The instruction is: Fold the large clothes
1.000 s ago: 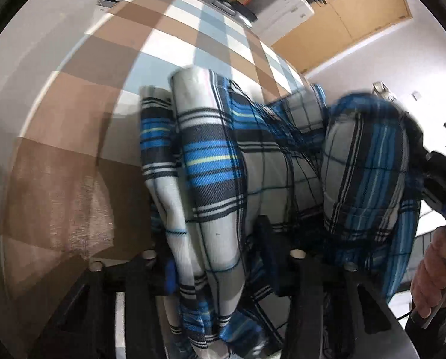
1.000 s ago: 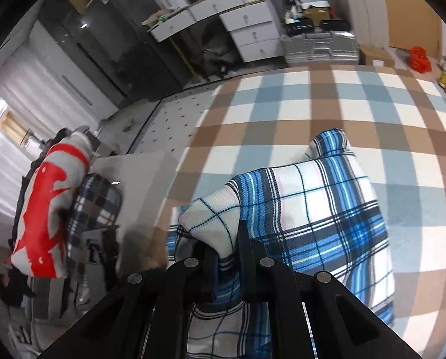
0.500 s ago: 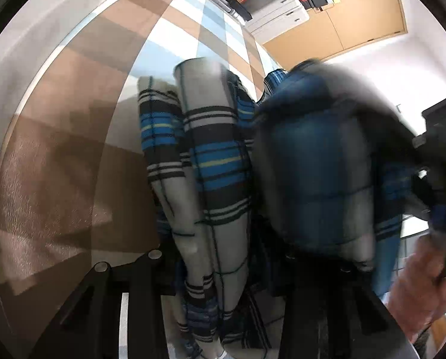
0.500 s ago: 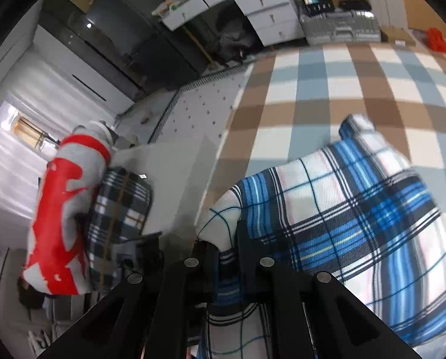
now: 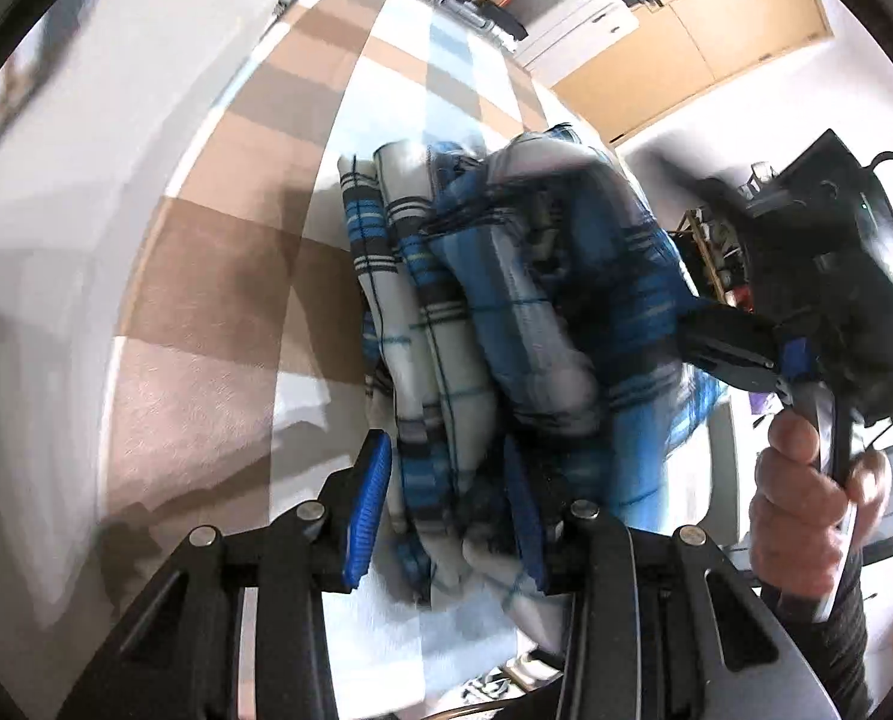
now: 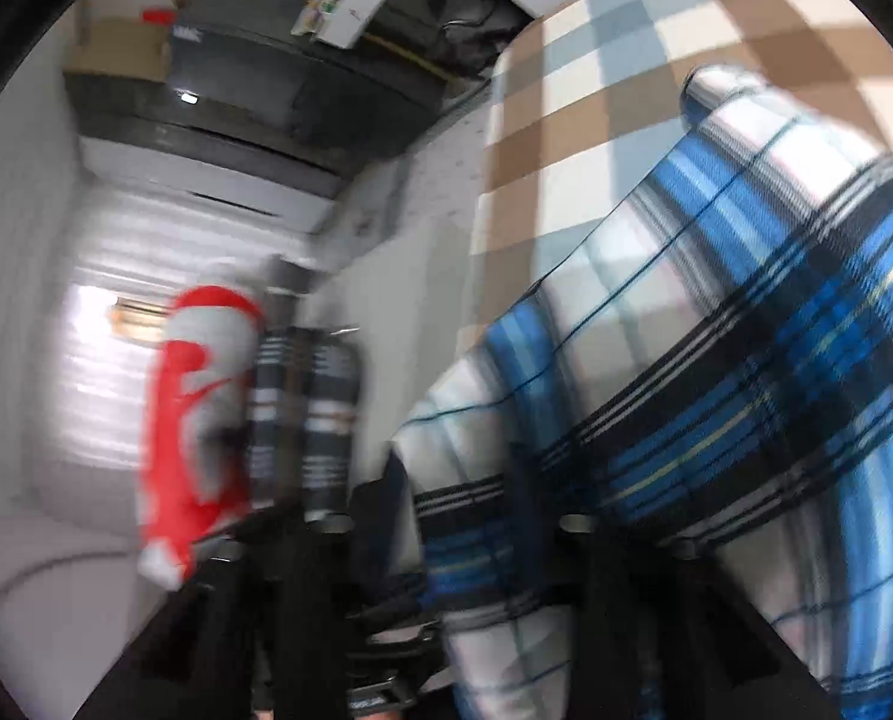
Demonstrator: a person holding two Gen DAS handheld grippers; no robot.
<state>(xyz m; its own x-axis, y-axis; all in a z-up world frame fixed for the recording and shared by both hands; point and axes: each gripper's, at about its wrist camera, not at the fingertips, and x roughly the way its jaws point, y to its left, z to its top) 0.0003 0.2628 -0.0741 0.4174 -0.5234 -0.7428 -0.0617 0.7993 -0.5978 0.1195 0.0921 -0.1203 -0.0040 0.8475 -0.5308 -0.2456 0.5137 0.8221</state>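
So in the left wrist view, the left gripper [image 5: 446,504] was clamped on a thick bunch of the blue plaid garment [image 5: 494,300], blue pads pressing the layers from both sides, while the cloth sat bundled over the checked tablecloth [image 5: 218,276]. Off to the right you could see the right gripper [image 5: 740,354] in the person's hand [image 5: 806,516], nosed into the top of the bundle. Best move there, I'd say, was to keep that left pinch firm and low so the stacked layers didn't slide apart as the other side let go. Over in the right wrist view everything was smeared, but the right gripper [image 6: 476,516] had its jaws opening, with the garment [image 6: 716,360] draped between and over them, not pinched as far as I could tell. I'd have pulled it straight back out so the fingers didn't drag the fold open. A pile of other clothes [image 6: 236,420] sat beside the table.
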